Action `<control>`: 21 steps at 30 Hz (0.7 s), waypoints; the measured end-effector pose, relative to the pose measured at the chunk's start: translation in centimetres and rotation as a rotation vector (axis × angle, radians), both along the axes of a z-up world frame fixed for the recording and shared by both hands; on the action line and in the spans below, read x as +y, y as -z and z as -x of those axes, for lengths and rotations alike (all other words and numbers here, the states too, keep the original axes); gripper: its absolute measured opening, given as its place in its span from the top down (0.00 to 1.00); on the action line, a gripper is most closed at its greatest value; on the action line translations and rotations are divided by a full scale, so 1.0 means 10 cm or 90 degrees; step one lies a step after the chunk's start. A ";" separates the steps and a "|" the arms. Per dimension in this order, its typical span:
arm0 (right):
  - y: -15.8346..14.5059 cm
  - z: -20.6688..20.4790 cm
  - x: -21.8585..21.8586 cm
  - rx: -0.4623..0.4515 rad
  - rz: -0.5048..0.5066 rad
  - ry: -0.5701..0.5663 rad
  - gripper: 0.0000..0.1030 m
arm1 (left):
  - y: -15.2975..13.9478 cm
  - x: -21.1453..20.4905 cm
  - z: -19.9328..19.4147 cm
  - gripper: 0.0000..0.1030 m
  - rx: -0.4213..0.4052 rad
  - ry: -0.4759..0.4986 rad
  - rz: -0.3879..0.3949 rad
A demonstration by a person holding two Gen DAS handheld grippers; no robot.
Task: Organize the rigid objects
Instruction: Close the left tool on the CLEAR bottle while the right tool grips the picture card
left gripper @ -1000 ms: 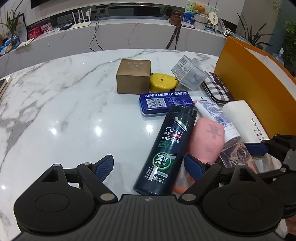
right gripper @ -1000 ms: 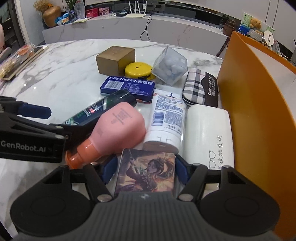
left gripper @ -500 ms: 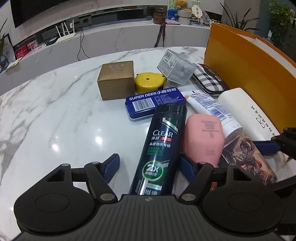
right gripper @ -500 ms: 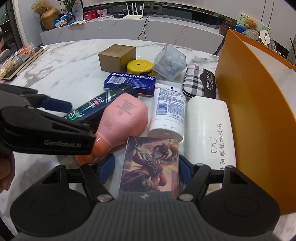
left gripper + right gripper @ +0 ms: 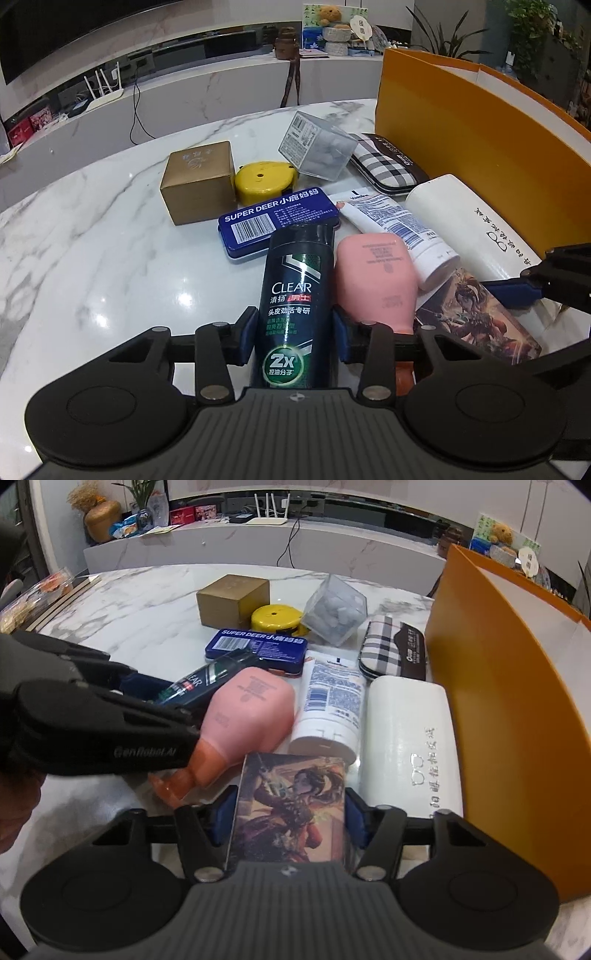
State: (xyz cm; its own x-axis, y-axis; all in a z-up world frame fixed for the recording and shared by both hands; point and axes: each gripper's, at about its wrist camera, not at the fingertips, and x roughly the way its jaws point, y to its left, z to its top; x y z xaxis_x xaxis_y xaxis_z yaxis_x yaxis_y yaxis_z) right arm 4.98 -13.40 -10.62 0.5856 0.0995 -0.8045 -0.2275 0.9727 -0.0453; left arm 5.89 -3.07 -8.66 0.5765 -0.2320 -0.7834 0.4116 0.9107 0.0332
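Both tongs are clamped: the left gripper (image 5: 294, 328) has its 2 blue pads pressed to the sides of the dark shampoo bottle (image 5: 297, 291), and the right gripper (image 5: 290, 818) grips the picture card box (image 5: 290, 808) by its long edges. This looks like the grasp step of sorting the pile, with lifting not yet begun.

The shampoo bottle lies on the marble table (image 5: 92, 258), its long axis running away from the left camera, its far end touching the blue tin (image 5: 273, 221) and its side against the pink bottle (image 5: 373, 280). The pink bottle lies alongside it, its orange cap (image 5: 173, 788) toward the person.

The picture card box lies flat, long axis also pointing away, just beside the white case (image 5: 406, 742) and the lotion tube (image 5: 328, 705), close to the orange box (image 5: 498, 701).

Next, each likely needs a straight lift clear of its neighbours; dragging sideways would probably roll the pink bottle.
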 end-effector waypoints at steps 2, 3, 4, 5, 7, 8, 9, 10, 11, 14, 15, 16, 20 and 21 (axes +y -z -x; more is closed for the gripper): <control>0.00 -0.01 -0.01 0.000 -0.002 -0.003 0.43 | -0.01 0.02 0.00 0.55 0.004 -0.004 0.006; 0.00 -0.01 -0.01 0.000 -0.002 -0.004 0.43 | -0.01 0.03 0.01 0.55 0.004 -0.007 0.006; -0.01 -0.01 -0.01 0.001 -0.003 -0.005 0.44 | -0.02 0.04 0.01 0.56 0.002 -0.009 0.004; -0.01 -0.01 -0.02 0.003 -0.004 -0.005 0.44 | -0.03 0.05 0.01 0.56 0.000 -0.012 0.003; -0.01 -0.01 -0.03 0.006 -0.005 -0.006 0.44 | -0.07 0.08 0.03 0.56 -0.006 -0.015 0.005; -0.01 -0.01 -0.03 0.007 -0.006 -0.007 0.44 | -0.08 0.09 0.04 0.56 -0.008 -0.017 0.007; -0.02 0.00 -0.03 0.008 -0.006 -0.007 0.44 | -0.10 0.11 0.04 0.56 -0.010 -0.019 0.008; -0.02 0.00 -0.03 0.009 -0.006 -0.007 0.44 | -0.12 0.12 0.05 0.56 -0.012 -0.021 0.009; -0.02 -0.01 -0.03 0.010 -0.007 -0.006 0.44 | -0.13 0.13 0.06 0.56 -0.014 -0.023 0.010; -0.04 0.00 -0.04 0.008 -0.011 -0.004 0.44 | -0.20 0.15 0.08 0.56 -0.023 -0.029 0.015; -0.06 0.00 -0.04 0.005 -0.012 -0.004 0.44 | -0.22 0.16 0.09 0.56 -0.027 -0.032 0.018; -0.07 0.01 -0.04 0.001 -0.013 -0.004 0.44 | -0.25 0.17 0.10 0.56 -0.031 -0.034 0.020; -0.16 0.03 -0.04 -0.015 -0.016 -0.006 0.44 | -0.36 0.22 0.13 0.56 -0.057 -0.044 0.026; -0.18 0.03 -0.04 -0.018 -0.017 -0.005 0.44 | -0.39 0.23 0.15 0.56 -0.065 -0.048 0.029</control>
State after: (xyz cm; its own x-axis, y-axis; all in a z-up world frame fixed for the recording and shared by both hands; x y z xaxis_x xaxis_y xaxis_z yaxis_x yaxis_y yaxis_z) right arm 4.63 -13.78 -8.86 0.6077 0.1253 -0.7842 -0.2343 0.9718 -0.0263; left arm 4.43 -0.73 -4.74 0.6696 -0.2194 -0.7096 0.3385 0.9405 0.0286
